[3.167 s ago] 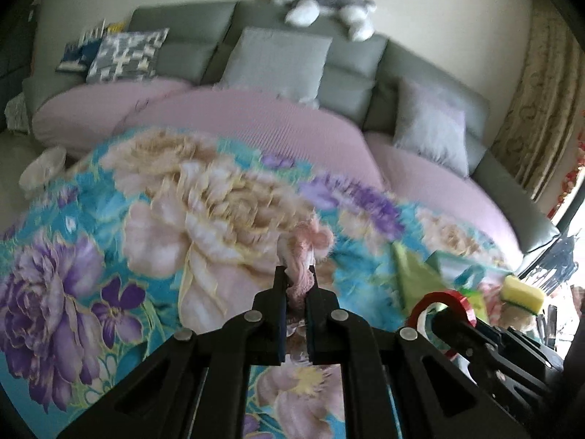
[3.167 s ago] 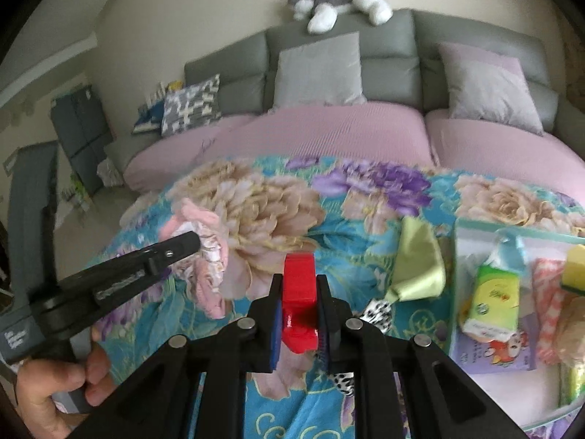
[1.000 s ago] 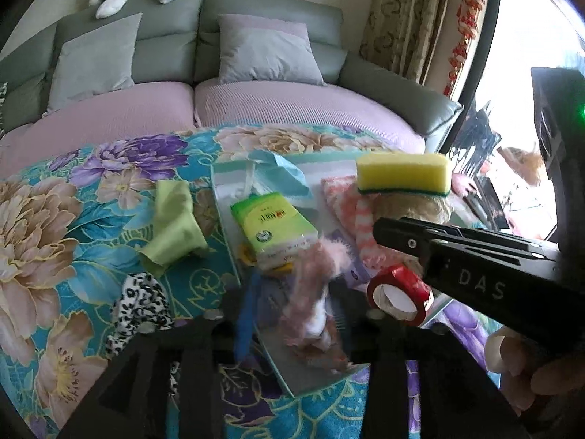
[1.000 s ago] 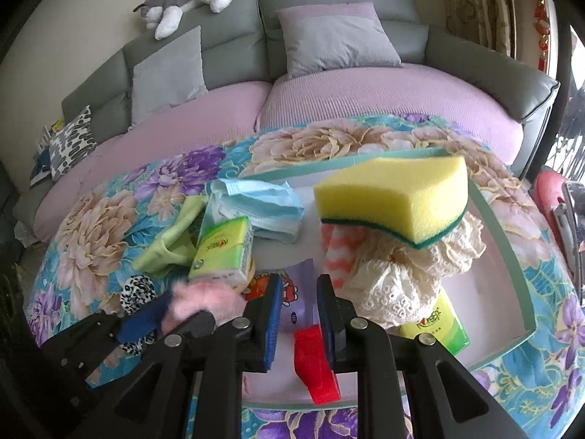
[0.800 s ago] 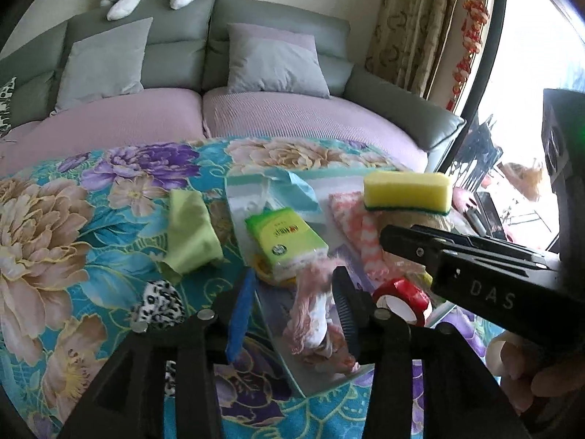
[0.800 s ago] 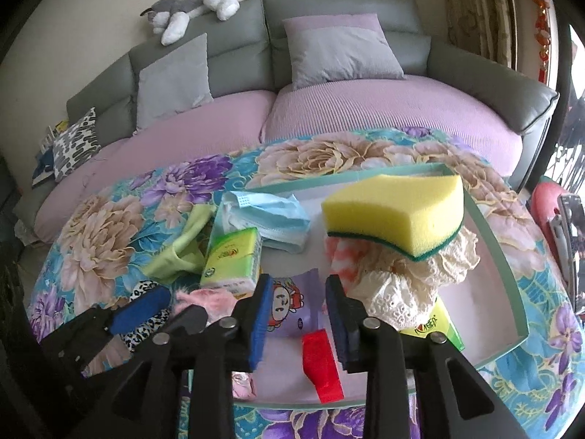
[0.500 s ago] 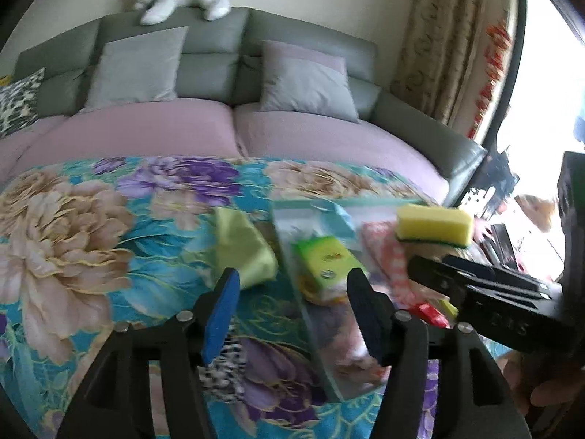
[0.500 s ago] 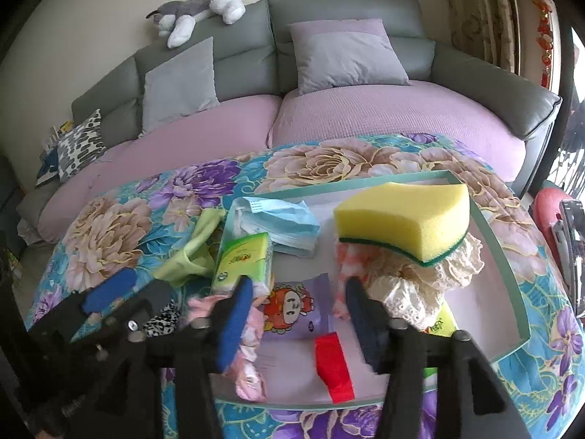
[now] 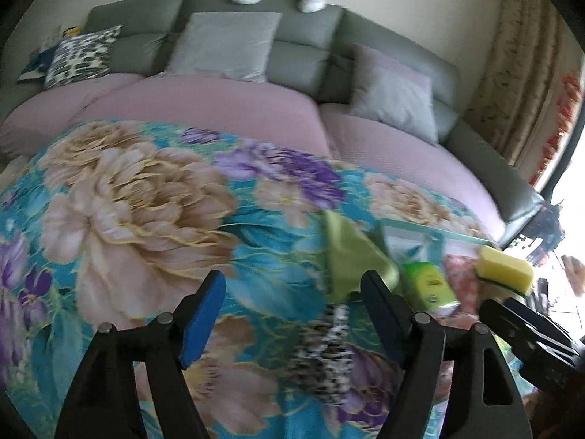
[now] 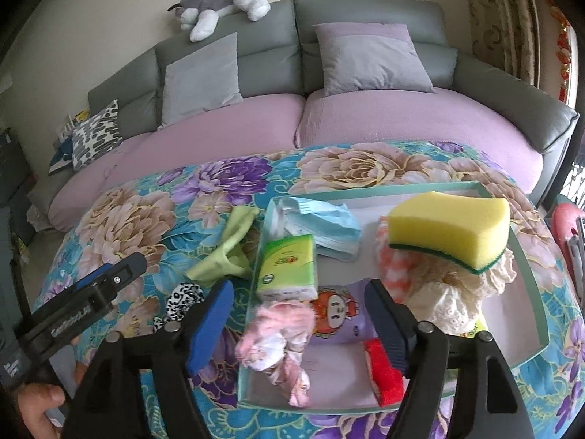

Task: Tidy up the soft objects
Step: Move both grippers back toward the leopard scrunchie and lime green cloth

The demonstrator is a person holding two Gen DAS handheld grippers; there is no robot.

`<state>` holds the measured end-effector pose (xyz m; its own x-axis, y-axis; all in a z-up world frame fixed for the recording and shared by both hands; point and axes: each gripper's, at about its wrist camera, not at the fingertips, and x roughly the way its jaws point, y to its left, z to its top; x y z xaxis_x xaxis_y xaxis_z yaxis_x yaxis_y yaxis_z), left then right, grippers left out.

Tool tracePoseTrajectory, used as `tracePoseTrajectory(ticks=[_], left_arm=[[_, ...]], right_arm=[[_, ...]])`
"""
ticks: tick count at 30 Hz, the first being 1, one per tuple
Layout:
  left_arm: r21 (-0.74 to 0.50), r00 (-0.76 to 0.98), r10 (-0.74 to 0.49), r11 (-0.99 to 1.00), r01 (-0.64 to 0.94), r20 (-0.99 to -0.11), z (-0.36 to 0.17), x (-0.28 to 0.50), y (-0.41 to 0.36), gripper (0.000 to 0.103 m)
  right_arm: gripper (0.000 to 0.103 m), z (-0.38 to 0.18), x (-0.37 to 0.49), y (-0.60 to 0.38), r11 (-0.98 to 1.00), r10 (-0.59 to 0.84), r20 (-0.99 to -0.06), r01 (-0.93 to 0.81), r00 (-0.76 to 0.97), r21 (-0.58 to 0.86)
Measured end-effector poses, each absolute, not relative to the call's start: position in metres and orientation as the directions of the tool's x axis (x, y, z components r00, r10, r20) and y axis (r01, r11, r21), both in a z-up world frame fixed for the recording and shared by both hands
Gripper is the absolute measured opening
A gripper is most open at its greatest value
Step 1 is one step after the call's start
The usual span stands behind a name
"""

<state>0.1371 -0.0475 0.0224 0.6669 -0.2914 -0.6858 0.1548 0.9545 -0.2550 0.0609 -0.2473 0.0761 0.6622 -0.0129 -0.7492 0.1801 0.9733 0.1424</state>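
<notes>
My right gripper point(image 10: 299, 314) hangs over the front of the teal tray point(image 10: 365, 192), jaws opening and pressing on nothing. Below it in the tray lie a pink fluffy piece point(image 10: 278, 336) and a red tape roll point(image 10: 384, 373). The tray also holds a yellow sponge point(image 10: 449, 226), a blue mask point(image 10: 321, 223), a green tissue pack point(image 10: 289, 267) and a lace cloth point(image 10: 457, 292). My left gripper point(image 9: 292, 311) is over the flowered tablecloth left of the tray, jaws opening and empty. A leopard-print piece point(image 9: 325, 351) and a green cloth point(image 9: 347, 259) lie just ahead of it.
A grey sofa with pink seat covers point(image 10: 226, 124) curves behind the table, with cushions and a plush toy point(image 10: 223, 0) on its back. A flowered cloth point(image 9: 128, 201) covers the table. A hand point(image 10: 36, 409) holds the left gripper's handle at the lower left.
Both grippers opened. The pink piece and the red tape roll dropped out of them into the tray. The left gripper swung left, away from the tray, to the leopard-print piece.
</notes>
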Motion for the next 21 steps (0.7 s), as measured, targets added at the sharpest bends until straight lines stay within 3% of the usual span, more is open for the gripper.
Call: tracePoseTrajectory(ticks=[3, 6, 7, 12, 16, 21], left_arm=[[-0.249, 0.667, -0.256, 0.962, 0.108, -0.699, 0.019, 0.140, -0.037, 0.079], [-0.238, 0.667, -0.223, 0.969, 0.071, -0.711, 0.016, 0.144, -0.027, 0.091], [-0.236, 0.667, -0.216, 0.970, 0.062, -0.713, 0.014, 0.145, -0.024, 0.091], [-0.237, 0.666, -0.192, 0.971, 0.024, -0.721, 0.010, 0.149, -0.011, 0.092], [-0.243, 0.668, -0.169, 0.970, -0.019, -0.725, 0.008, 0.151, 0.002, 0.099], [-0.234, 0.676, -0.136, 0.971, -0.056, -0.724, 0.006, 0.153, 0.009, 0.100]], right_arm=[[0.085, 0.076, 0.063, -0.241, 0.975, -0.014, -0.751, 0.176, 0.660, 0.136], [0.085, 0.075, 0.066, -0.236, 0.976, -0.018, -0.751, 0.174, 0.660, 0.129], [0.086, 0.075, 0.067, -0.233, 0.977, -0.017, -0.749, 0.171, 0.662, 0.130], [0.103, 0.077, 0.072, -0.220, 0.977, -0.012, -0.745, 0.166, 0.667, 0.132], [0.103, 0.078, 0.077, -0.209, 0.980, -0.004, -0.745, 0.152, 0.667, 0.131], [0.103, 0.077, 0.086, -0.199, 0.981, -0.009, -0.756, 0.154, 0.655, 0.122]])
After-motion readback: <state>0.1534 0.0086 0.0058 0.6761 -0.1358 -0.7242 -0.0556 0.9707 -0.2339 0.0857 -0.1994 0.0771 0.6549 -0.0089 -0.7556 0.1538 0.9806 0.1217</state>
